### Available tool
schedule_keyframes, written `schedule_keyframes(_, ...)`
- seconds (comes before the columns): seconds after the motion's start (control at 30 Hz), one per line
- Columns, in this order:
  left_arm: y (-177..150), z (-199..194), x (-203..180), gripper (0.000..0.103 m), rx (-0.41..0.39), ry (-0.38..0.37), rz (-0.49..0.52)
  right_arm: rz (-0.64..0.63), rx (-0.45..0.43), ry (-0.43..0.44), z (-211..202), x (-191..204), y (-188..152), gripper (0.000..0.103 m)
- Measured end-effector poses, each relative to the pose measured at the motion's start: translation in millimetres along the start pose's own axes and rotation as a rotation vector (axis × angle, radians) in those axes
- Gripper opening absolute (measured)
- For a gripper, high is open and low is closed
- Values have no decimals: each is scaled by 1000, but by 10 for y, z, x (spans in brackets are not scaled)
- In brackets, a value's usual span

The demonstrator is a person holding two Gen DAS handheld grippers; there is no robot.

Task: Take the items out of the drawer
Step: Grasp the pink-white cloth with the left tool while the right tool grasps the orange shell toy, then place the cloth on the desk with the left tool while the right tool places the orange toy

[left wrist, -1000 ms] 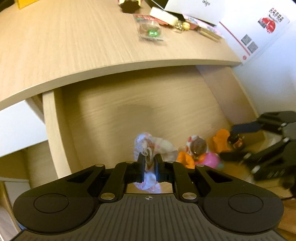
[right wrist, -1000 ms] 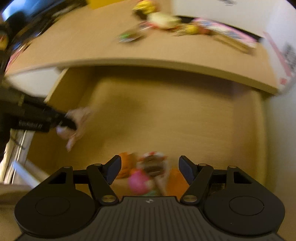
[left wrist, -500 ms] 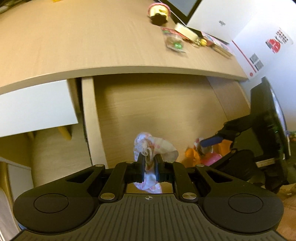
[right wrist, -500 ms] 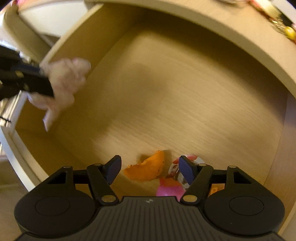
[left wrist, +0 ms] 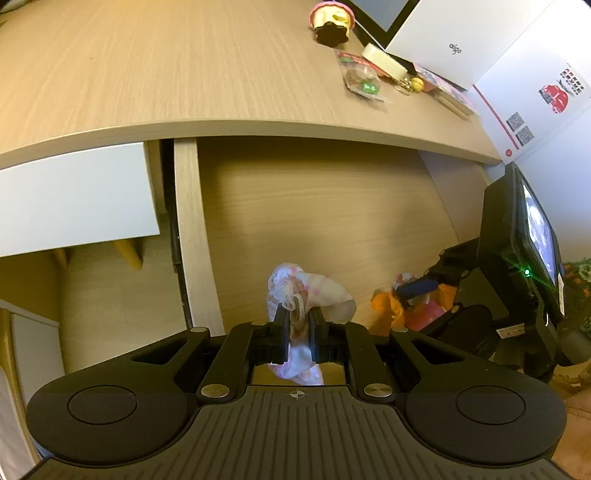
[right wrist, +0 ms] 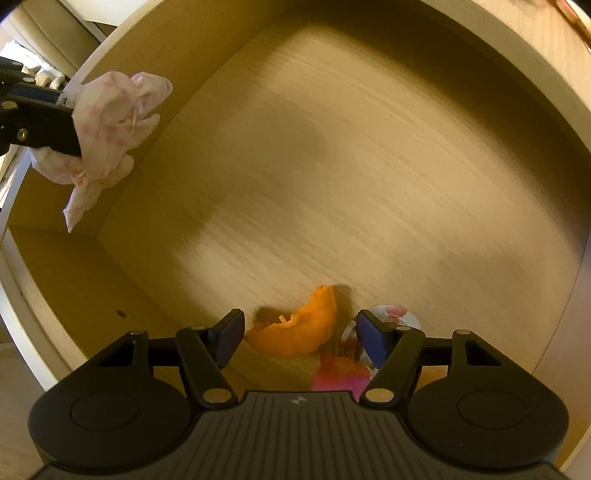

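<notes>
- Gripping a crumpled white cloth with pink checks (left wrist: 295, 295), the left gripper (left wrist: 297, 338) has its jaws clamped tight on the fabric, which hangs free above the left side wall of the open drawer (right wrist: 332, 166).
- From the right wrist view that same cloth (right wrist: 107, 140) shows at the far left, off the drawer floor, with a loose tail hanging down.
- Pointing down into the drawer, the right gripper (right wrist: 299, 336) has its jaws apart; they have just been closing a little, and an orange piece (right wrist: 295, 328) lies between the blue fingertips (right wrist: 371, 338) without being pressed.
- Just right of the orange piece, at the near edge of the drawer floor, lie a pink item (right wrist: 340, 376) and a small round white-and-red thing (right wrist: 397, 317), partly hidden by the right fingertip.
- On the desk top (left wrist: 147, 74) above the drawer, at the far right, sit a pink and yellow toy (left wrist: 330, 20), a clear packet (left wrist: 362, 79) and a white box (left wrist: 454, 40).
</notes>
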State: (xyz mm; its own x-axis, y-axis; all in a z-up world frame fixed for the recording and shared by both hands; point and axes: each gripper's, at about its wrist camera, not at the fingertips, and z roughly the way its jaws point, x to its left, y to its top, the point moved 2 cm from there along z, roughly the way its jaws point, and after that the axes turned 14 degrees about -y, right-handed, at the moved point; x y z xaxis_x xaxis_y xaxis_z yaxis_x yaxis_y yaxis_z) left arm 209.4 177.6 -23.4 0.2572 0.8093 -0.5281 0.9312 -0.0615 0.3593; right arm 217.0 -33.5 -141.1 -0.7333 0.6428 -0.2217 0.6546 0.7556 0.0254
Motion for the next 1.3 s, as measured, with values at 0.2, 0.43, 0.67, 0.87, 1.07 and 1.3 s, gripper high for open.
schedule_keyframes(0.2, -2, 17, 15, 13, 8, 3, -9, 0, 2, -1, 11, 13, -45, 51)
schedule_keyframes(0.43, 9, 52, 27, 13, 30, -11, 11, 72, -54, 9, -192, -38, -135, 50)
schedule_keyframes(0.67, 191, -108, -191, 13, 2, -55, 116, 281, -196, 8, -828, -378, -344, 50)
schedule_keyframes(0.87, 851, -512, -554, 13, -203, -110, 226, 517, -423, -101, -1697, -1047, -482, 50)
schedule_keyframes(1.07, 1642, -199, -618, 14, -336, -25, 293, 689, -569, -240, -2074, -1653, -331, 50)
schedule_keyframes(1.3, 1843, 521, -253, 29, -315, 101, 252, 729, -528, -238, -1584, -1861, -107, 50)
